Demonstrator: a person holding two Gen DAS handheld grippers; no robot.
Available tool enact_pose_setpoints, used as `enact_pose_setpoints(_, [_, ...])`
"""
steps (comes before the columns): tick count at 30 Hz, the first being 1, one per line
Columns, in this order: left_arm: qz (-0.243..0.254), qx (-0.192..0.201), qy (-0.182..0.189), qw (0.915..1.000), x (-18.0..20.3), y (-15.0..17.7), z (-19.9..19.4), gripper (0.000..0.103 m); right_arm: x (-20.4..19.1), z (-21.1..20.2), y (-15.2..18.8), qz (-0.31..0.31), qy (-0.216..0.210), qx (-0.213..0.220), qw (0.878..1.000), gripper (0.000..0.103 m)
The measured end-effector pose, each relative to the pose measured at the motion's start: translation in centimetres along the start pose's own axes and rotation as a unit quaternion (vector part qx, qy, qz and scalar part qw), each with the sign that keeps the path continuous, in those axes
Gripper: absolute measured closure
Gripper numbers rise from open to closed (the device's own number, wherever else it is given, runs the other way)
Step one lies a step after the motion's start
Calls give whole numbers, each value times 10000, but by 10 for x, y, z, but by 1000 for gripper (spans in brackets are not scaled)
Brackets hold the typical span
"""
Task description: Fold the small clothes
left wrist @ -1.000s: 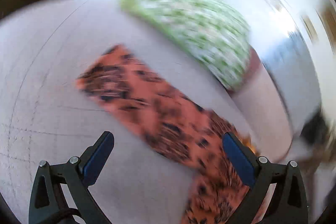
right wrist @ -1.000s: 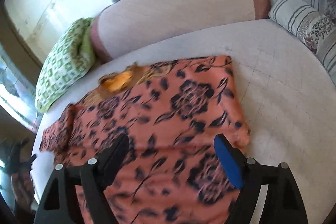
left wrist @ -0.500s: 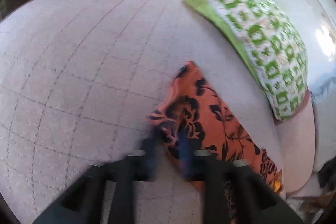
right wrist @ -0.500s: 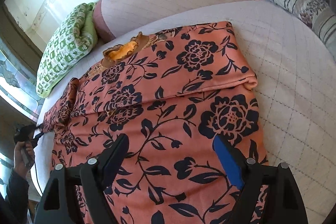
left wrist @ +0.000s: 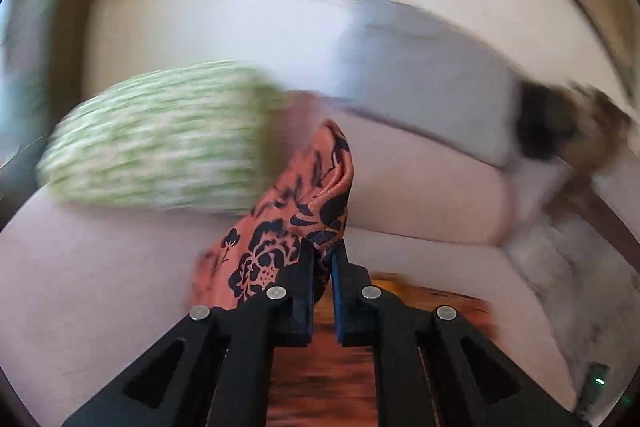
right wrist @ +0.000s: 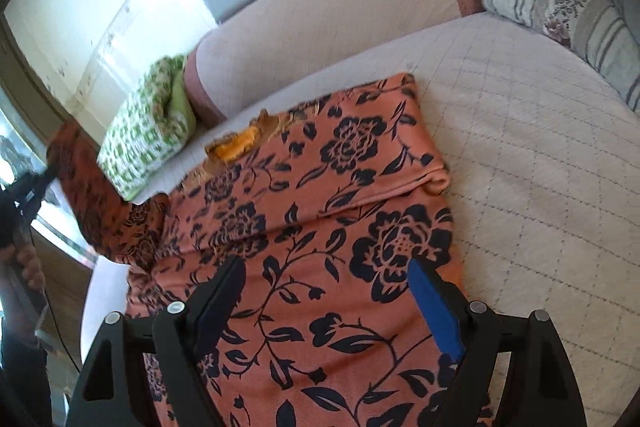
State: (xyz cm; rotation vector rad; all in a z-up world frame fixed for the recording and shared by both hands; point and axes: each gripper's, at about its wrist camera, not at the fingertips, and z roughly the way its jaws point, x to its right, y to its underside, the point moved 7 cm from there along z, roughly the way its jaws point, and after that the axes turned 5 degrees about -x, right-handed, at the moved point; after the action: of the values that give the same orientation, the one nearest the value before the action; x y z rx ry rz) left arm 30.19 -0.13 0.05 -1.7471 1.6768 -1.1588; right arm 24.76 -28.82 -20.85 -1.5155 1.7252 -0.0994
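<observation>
An orange garment with a black floral print (right wrist: 320, 227) is seen spread across a quilted pale bed cover (right wrist: 540, 155) in the right wrist view, its far edge folded over on itself and an orange inner patch exposed near the neckline. The right gripper (right wrist: 326, 299) is held above the lower part of the garment, its fingers spread wide with nothing between them. Only in the left wrist view is the grip made plain: the left gripper (left wrist: 321, 267) is pressed together on a bunched corner of the garment (left wrist: 304, 211), which is raised off the bed. That view is blurred, and a green-and-white patterned pillow (left wrist: 156, 139) is made out behind the cloth. From the right wrist view the same pillow (right wrist: 148, 131) is shown resting against a pinkish bolster (right wrist: 320, 27), with striped pillows (right wrist: 572, 15) at the far right.
</observation>
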Motion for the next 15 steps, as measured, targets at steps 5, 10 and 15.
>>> enact_pose_setpoints(5, [685,-1261,1005,9845,117,57,73,44,16,-12,2,388,-205,95,9990,18])
enact_pose_setpoints(10, [571,-1776,778,9794,75,97,83,33,23,-21,-2,501,-228,118,9984,17])
enact_pose_setpoints(15, [294,-1607,-559,9850,-59,112,51,32,-2,-9,-33,308,-527,40,9981,17])
